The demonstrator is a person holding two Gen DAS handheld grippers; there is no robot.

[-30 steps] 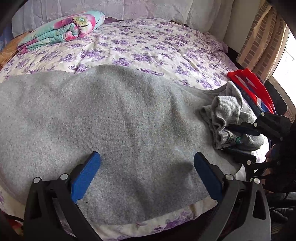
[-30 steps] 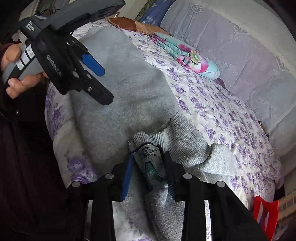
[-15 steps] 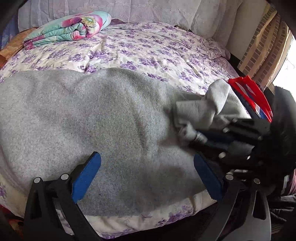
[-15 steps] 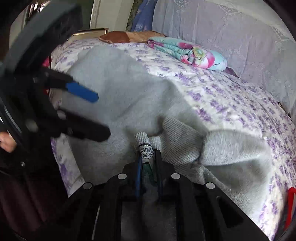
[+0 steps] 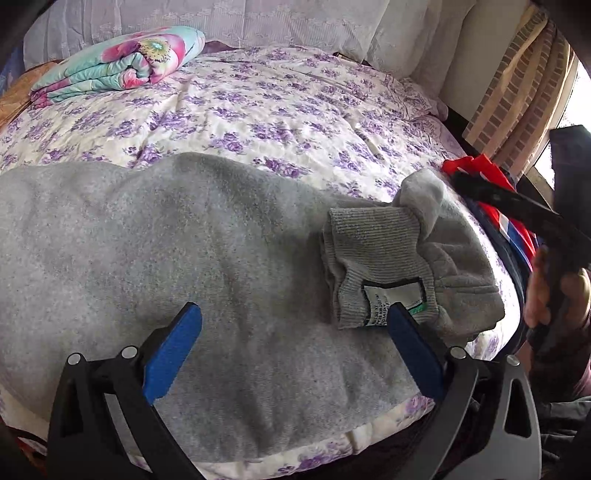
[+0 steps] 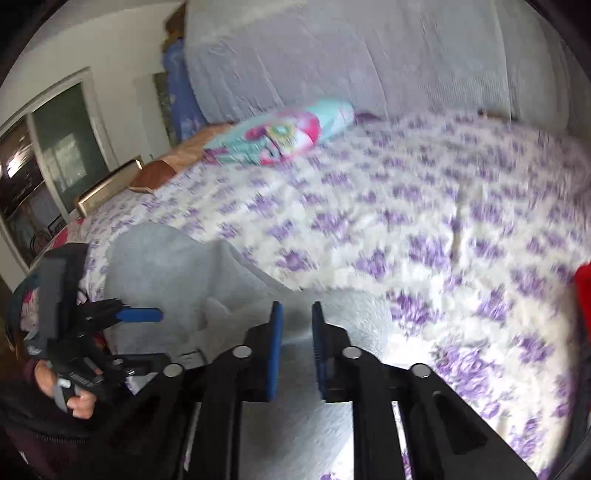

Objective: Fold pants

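Note:
Grey pants [image 5: 184,240] lie spread across the flowered bed [image 5: 295,110]. Their ribbed waistband [image 5: 369,251] is turned over onto them at the right, its white label [image 5: 395,299] facing up. My left gripper [image 5: 293,314] hovers open over the near edge, its right pad beside the label. My right gripper [image 5: 458,179] is off at the right edge in a hand [image 5: 546,291], clear of the waistband. In the blurred right wrist view the right gripper [image 6: 297,314] has its jaws closing to a narrow gap. Only the pants [image 6: 173,273] below show through the gap, nothing is pinched. The left gripper [image 6: 147,336] shows at the left.
A folded floral blanket [image 5: 122,62] lies at the far left by the pale pillows [image 5: 295,22]. A red item [image 5: 491,173] sits at the bed's right edge. Bare bedspread stretches beyond the pants. A brick-pattern curtain [image 5: 517,92] hangs at the right.
The right gripper, shut on the waistband, dragged it left onto the pants. Now the waistband lies free and the gripper has swung away right and rolled. The left gripper stayed put.

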